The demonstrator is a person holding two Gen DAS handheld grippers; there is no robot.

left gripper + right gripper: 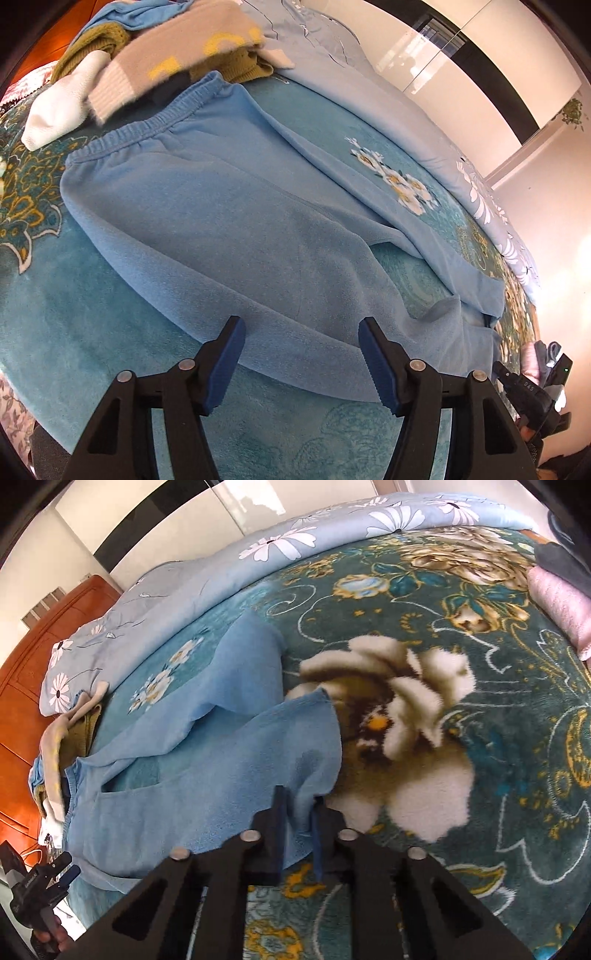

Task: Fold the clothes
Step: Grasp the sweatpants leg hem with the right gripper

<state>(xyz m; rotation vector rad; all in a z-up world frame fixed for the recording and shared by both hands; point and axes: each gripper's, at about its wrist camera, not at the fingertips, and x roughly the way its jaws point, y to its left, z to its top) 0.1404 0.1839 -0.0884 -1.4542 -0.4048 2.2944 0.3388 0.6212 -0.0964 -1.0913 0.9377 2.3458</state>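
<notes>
Light blue fleece trousers [236, 221] lie spread flat on the teal floral plush blanket [74, 332], elastic waistband toward a heap of unfolded clothes [155, 55] near the orange wooden headboard [33, 686]. Left gripper [301, 360]: jaws apart, hovering over the near trouser leg, nothing between the pads. Right gripper [299, 834]: jaws clamped together on the hem of one trouser leg, fabric bunched between its fingers.

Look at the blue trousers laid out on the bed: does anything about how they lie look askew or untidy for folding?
Yes. The blue trousers lie splayed, legs apart in a V, and the near leg's hem is rumpled where the right gripper pinches it. The clothes pile overlaps the waistband. The left gripper is open.
</notes>
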